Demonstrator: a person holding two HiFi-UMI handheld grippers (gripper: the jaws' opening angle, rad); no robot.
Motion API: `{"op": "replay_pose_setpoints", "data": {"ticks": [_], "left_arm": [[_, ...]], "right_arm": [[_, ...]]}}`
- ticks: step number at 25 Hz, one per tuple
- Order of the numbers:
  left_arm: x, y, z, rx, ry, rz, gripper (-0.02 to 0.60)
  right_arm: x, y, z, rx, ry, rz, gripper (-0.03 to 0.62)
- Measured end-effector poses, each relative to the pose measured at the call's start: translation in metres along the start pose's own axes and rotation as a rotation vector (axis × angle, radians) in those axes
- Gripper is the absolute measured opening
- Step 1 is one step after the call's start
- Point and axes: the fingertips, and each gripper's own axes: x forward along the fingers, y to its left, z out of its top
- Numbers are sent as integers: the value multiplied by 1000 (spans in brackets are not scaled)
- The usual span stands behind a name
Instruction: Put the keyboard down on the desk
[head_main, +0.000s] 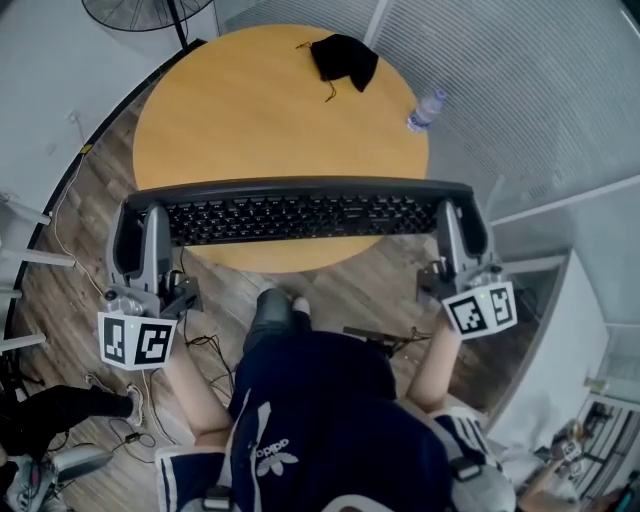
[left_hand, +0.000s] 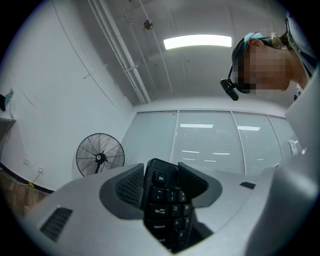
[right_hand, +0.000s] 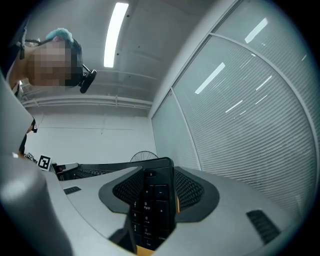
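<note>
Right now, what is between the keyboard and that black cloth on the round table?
Nothing, just bare tabletop between the keyboard and the black cloth; the head view shows it.

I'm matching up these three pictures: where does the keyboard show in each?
Head view: keyboard across the middle, held at both ends.
Left gripper view: bottom centre, its Esc end between the jaws.
Right gripper view: bottom centre, its number-pad end between the jaws.
Shared landmark: the standing fan, in all three.
</note>
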Motion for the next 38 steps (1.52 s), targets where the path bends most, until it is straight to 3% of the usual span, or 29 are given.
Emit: {"op": "replay_pose_setpoints", "data": {"ticks": [10,22,28,38], "left_arm": [[14,1,-2,-13,-1,-51,212],[109,78,6,-34,32,-146,212],[125,102,-13,-53,75,-136,212],[128,105,-40,-42,127,-95,212]], "right_arm": [[-8,-2,3,-9,-16,-49,173],[77,11,-2,-18,-18,-146,173],[100,10,-23,3,19,-163,173],[108,-10,-54,31,67,-146,173]]}}
